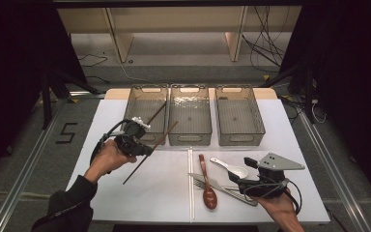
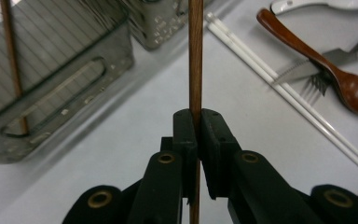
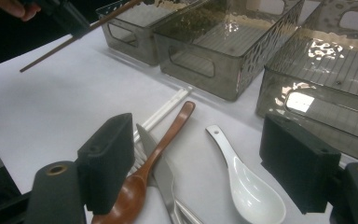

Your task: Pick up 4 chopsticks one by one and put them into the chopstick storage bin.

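The left hand-held gripper point(image 1: 142, 147) is pinching a brown wooden chopstick point(image 1: 149, 153) tight between its two black jaws, and holds it up in the air above the white tabletop point(image 1: 154, 193), just in front of the bins. The chopstick is slanted, with its top end near the front of the left bin point(image 1: 146, 112) and the middle bin point(image 1: 189, 114). Another brown chopstick point(image 1: 156, 113) leans inside the left bin. A third bin point(image 1: 238, 115) sits to the right of them. The right hand-held gripper point(image 1: 245, 175) rests low on the tabletop with its jaws spread wide and nothing between them. Just in front of it lie a wooden spoon point(image 1: 206, 186), a white soup spoon point(image 1: 231, 167), a knife point(image 1: 222, 186) and a fork point(image 2: 313, 87), all in a little pile. The wooden spoon lies across the knife. A thin white strip point(image 1: 190, 181) runs along the tabletop beside them.
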The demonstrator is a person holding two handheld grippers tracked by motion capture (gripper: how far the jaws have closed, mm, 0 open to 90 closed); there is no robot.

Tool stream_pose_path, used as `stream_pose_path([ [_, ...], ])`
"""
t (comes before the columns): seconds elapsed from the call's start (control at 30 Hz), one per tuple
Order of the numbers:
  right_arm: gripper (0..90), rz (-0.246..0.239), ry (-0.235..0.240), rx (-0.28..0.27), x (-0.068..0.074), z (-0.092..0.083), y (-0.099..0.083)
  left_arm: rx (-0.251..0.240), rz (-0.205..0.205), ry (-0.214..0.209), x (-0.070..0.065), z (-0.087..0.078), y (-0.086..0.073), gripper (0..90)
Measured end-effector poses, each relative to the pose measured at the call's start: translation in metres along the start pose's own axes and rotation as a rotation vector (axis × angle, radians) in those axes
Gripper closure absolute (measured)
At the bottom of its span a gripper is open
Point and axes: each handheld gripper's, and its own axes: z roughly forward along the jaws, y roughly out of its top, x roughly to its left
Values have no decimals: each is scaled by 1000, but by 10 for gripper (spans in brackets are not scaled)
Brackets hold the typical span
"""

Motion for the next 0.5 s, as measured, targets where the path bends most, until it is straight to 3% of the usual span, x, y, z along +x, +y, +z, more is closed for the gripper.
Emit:
stream_pose_path([
  [0.1,270,1,-1,2,0,0,0,-16,-9,-3,6,-2,6,843],
  [0.5,270,3,1,-1,-1,0,0,-72,-15,85,30,-21,43,843],
])
